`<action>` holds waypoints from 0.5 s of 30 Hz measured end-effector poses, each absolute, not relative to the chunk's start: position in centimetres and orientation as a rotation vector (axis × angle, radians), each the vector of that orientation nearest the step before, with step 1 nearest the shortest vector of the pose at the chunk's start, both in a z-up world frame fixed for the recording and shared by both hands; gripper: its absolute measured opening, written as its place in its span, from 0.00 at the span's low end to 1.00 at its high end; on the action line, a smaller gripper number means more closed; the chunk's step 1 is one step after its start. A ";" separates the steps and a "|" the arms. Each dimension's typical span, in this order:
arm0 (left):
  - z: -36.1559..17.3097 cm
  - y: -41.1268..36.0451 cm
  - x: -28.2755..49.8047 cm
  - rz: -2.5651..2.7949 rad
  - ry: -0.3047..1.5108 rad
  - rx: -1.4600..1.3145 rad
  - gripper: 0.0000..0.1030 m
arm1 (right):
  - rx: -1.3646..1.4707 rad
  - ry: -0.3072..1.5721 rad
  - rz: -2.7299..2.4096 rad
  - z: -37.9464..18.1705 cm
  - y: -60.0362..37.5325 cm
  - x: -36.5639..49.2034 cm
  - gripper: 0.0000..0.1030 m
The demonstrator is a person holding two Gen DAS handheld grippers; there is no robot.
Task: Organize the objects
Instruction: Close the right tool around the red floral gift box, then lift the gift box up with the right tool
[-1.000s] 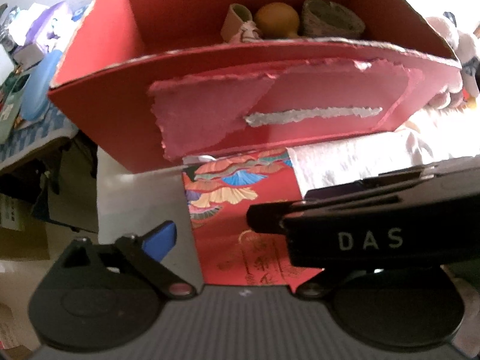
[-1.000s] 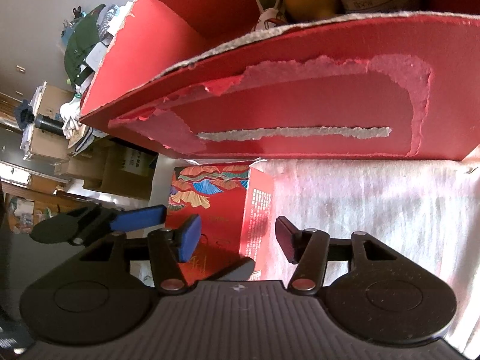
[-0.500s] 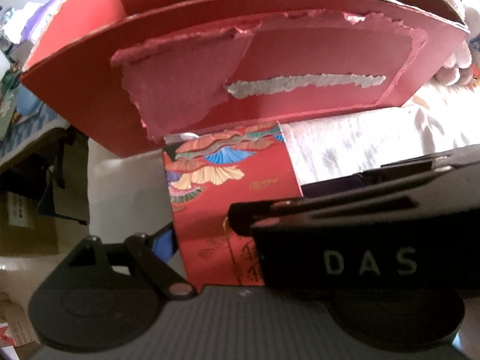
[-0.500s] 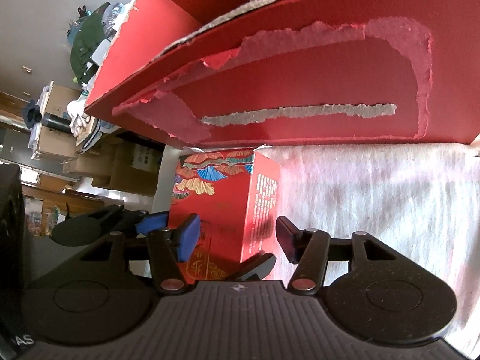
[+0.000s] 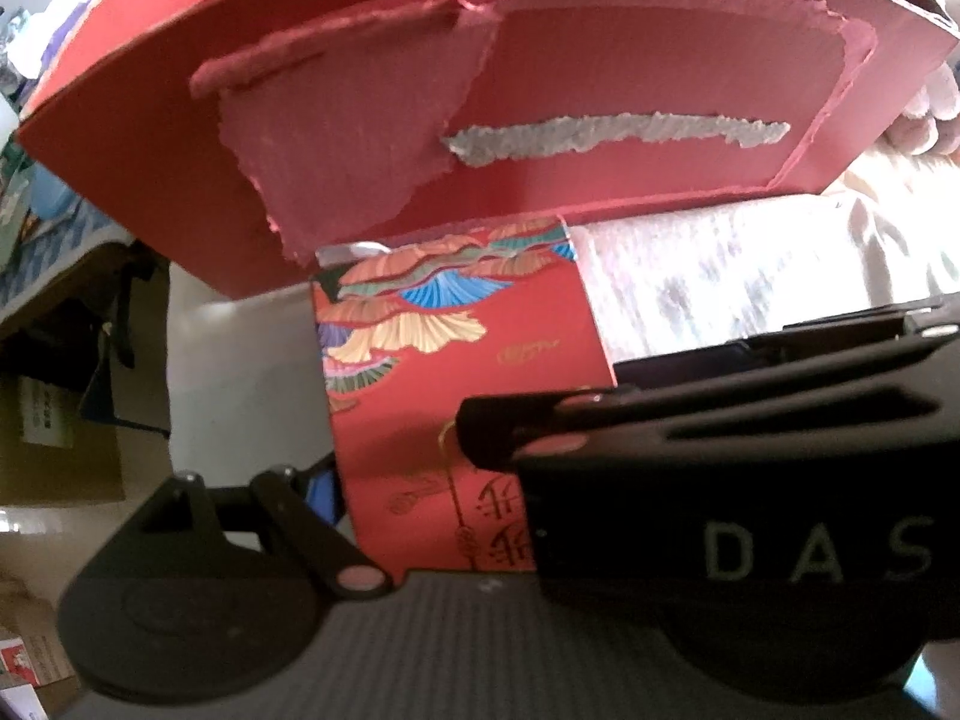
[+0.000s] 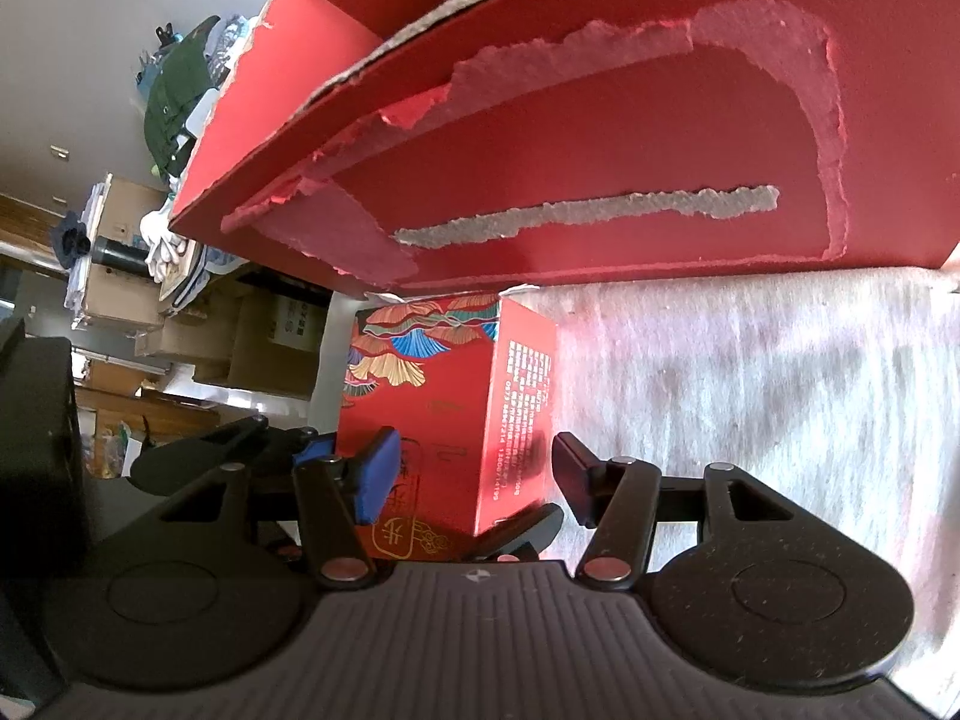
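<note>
The small red box (image 6: 444,420), printed with coloured fans and gold characters, stands on the white cloth (image 6: 750,390) at the near left corner of the surface, just in front of the big red carton (image 6: 600,120) with the torn front.

Both tongs are at it. The right tongs (image 6: 471,474) stand spread, the blue pad to the box's left and the black pad to its right; the black pad is clear of the box, so nothing is gripped there. The left tongs (image 5: 420,480) are also wide, with the box between them. Their blue pad (image 5: 324,492) sits right at the box's left edge, but the other tongs' body hides the far finger, so a firm grip cannot be confirmed; they read as released.

As for progress, the rim of the carton shows only slivers of some things already inside, too little to name. The small box is not yet lifted; it is probably next to go in, and grasping, raising and placing it all remain.
</note>
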State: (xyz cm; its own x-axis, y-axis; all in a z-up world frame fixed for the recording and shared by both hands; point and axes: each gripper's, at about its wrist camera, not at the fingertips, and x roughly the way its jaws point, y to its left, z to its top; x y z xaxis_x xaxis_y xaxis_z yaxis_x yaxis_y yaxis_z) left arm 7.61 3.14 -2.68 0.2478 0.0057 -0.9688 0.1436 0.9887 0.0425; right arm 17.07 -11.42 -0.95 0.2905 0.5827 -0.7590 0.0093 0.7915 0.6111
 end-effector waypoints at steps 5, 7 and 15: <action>-2.6 3.1 7.3 -0.093 1.317 0.135 0.89 | 0.568 1.231 0.414 -0.9 -11.7 17.1 0.57; -2.5 3.1 7.2 -0.092 1.317 0.136 0.89 | 0.568 1.232 0.413 -1.0 -11.6 17.1 0.57; -2.2 3.2 6.7 -0.096 1.332 0.143 0.87 | 0.584 1.231 0.432 -1.0 -11.7 17.1 0.52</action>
